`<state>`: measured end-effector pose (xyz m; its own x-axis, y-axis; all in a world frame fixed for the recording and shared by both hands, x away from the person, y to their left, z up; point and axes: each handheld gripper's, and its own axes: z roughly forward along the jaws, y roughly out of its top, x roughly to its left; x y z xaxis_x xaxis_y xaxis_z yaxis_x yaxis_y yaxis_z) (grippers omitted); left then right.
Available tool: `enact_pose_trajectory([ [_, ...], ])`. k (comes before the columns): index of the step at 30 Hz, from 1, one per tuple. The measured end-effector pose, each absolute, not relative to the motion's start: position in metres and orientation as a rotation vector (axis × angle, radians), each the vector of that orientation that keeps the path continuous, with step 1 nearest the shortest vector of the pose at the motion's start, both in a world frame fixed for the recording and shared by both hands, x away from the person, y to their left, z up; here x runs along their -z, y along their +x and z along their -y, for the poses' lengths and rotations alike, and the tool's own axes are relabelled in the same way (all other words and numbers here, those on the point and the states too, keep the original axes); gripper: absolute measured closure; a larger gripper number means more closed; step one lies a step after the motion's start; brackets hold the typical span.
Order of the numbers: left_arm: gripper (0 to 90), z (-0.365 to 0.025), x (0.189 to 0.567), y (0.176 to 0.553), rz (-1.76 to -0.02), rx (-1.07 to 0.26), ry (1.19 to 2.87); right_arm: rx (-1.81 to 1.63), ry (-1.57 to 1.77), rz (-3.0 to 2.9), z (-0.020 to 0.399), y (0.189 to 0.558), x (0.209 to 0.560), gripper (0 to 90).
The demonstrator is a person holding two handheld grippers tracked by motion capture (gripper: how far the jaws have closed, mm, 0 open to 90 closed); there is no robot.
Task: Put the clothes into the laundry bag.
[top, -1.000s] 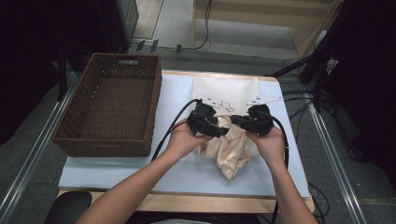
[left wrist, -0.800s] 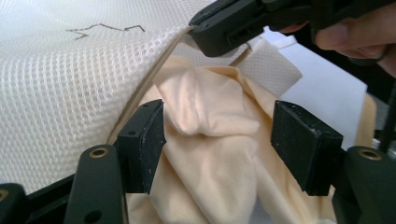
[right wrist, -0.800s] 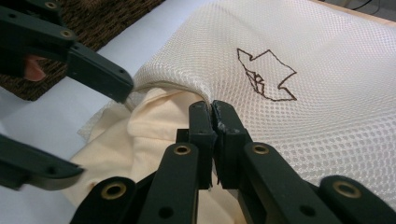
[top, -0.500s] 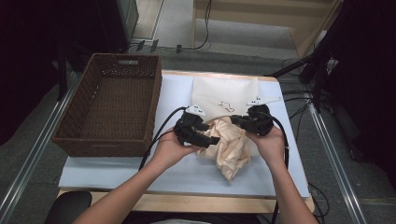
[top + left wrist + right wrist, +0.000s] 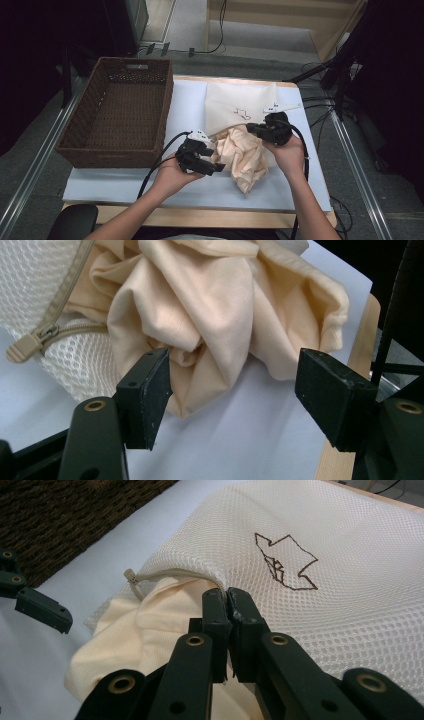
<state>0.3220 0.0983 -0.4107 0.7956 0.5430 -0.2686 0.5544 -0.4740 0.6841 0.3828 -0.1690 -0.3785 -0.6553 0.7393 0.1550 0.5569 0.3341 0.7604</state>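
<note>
Peach-coloured cloth (image 5: 244, 156) bulges crumpled from the zipped mouth of a white mesh bag (image 5: 240, 102) lying mid-surface; the right gripper (image 5: 227, 596) has its fingers pinched shut on the bag's edge; the left gripper (image 5: 235, 390), low beside the cloth, has just been opening, fingers apart and touching nothing; a brown wicker basket (image 5: 80, 132) stands left on the white surface (image 5: 130, 180).

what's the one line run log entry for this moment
left claw: open, just been opening, cloth between jaws unpinched | right claw: shut on mesh bag edge | cloth half out of bag | basket at left
</note>
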Motion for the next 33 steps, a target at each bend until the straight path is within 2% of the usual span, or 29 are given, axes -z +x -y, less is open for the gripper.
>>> enact_pose_trajectory([
  [24, 33.2, -0.081, 0.442, 0.334, -0.806, 0.048, 2.166, -1.179, 1.152, -2.388, 0.158, 0.38, 0.381, 88.4],
  [33, 40.8, -0.07, 0.45, 0.343, -0.814, 0.034, 2.181, -1.177, 1.171, -2.37, 0.158, 0.377, 0.385, 88.4],
])
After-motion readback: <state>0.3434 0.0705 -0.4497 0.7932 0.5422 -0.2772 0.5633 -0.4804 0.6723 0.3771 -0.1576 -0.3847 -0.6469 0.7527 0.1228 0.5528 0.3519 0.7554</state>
